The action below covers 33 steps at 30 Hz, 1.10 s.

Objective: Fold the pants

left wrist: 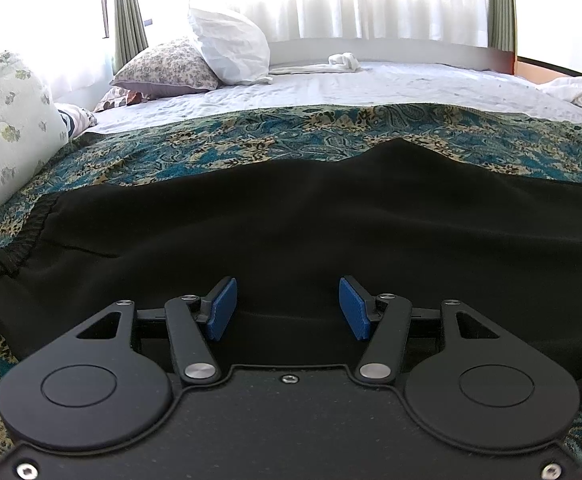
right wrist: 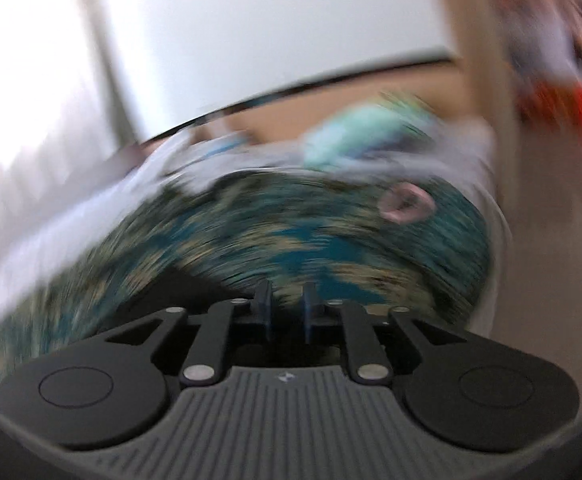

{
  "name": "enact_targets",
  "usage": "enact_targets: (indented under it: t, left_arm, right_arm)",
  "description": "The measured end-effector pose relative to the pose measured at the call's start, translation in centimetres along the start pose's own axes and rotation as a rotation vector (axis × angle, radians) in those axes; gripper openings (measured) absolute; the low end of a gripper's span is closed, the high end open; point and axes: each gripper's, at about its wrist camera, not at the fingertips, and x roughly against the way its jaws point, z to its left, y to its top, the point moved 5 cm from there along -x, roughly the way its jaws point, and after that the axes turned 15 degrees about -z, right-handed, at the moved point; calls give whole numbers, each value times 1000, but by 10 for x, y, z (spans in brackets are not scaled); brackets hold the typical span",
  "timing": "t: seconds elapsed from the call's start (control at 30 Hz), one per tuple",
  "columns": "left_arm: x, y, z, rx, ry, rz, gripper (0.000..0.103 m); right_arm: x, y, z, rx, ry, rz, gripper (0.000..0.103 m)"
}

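Observation:
Black pants [left wrist: 291, 216] lie spread on a teal paisley bedspread [left wrist: 251, 140], with the elastic waistband [left wrist: 15, 248] at the left. My left gripper [left wrist: 288, 308] is open just above the near part of the pants, holding nothing. The right wrist view is blurred by motion. My right gripper [right wrist: 287, 312] has its blue pads a narrow gap apart with nothing between them, over the bedspread [right wrist: 291, 232]; a dark strip of the pants [right wrist: 171, 288] shows at its left.
Pillows [left wrist: 227, 44] and a floral cushion [left wrist: 3, 128] stand at the far left of the bed. White cloth [left wrist: 343, 60] lies near the curtained window. A pink ring-shaped object [right wrist: 407, 202] and a light green item [right wrist: 355, 132] lie beyond the right gripper.

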Motion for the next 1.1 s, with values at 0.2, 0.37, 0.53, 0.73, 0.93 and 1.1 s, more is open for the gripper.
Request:
enact_targets:
  t: [0.2, 0.37, 0.53, 0.73, 0.93, 1.1]
  left_arm:
    - [0, 0, -2, -4, 2, 3, 56]
    - [-1, -1, -2, -12, 7, 5, 56]
    - [-1, 0, -3, -13, 7, 3, 56]
    - [0, -1, -3, -17, 11, 1, 56]
    - [0, -2, -4, -22, 19, 1, 57]
    - [0, -3, -4, -22, 26, -5, 59]
  right_arm:
    - [18, -1, -32, -108, 33, 14, 69]
    - [36, -23, -15, -66, 140, 124, 68]
    - [37, -22, 52, 321, 142, 56, 54]
    - [-18, -64, 133, 525, 331, 296, 51]
    - [-113, -16, 149, 381, 200, 202, 41]
    - [-82, 3, 124, 333, 234, 142, 64]
